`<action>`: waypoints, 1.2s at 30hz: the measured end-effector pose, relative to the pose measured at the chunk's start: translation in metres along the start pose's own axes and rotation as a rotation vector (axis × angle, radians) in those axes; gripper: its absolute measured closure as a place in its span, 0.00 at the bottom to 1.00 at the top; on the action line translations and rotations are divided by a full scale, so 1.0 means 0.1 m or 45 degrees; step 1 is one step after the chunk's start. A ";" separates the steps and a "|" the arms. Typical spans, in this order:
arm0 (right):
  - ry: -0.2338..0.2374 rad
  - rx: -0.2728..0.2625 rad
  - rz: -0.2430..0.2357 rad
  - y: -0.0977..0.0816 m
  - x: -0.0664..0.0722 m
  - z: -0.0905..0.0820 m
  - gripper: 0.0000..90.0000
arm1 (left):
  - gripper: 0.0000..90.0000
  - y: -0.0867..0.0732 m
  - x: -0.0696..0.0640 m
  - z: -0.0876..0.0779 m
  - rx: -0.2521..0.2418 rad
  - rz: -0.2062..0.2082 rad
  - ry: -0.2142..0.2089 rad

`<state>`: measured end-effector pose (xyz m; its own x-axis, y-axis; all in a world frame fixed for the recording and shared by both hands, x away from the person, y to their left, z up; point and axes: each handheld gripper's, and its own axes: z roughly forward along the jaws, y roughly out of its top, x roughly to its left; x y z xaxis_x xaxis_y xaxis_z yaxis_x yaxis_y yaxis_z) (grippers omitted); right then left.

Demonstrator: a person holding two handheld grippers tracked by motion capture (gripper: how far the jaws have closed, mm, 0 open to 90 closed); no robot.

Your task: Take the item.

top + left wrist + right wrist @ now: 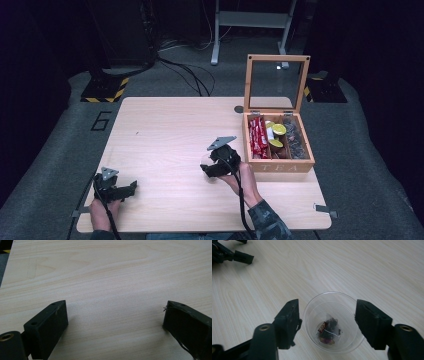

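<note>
Clear cup (333,322) holding a tea sachet (328,331), upright on table (165,130) between the right gripper's (327,320) wide-open, untouching jaws, left of tea box (278,137); left gripper (115,320) wide open, empty, near table's front-left corner.

"TEA" on wooden box (280,166) front, "6" on floor mat (101,120)

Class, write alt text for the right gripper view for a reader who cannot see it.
A clear plastic cup holding a small tea bag stands on a pale wooden table, between the open black tongs of the right gripper, one jaw on each side of the cup. The other gripper shows at the upper left.
</note>
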<state>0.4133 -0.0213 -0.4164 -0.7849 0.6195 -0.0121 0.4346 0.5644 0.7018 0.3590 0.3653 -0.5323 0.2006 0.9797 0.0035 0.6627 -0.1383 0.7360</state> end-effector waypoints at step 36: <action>-0.315 -0.188 0.300 -1.13 -0.61 -1.16 0.06 | 0.06 0.00 0.00 -0.01 0.009 0.001 -0.007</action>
<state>0.3610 -0.1864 -0.4121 -0.5324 0.8465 0.0027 0.5080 0.3170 0.8009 0.3586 0.3650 -0.5318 0.2055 0.9787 0.0001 0.6678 -0.1403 0.7310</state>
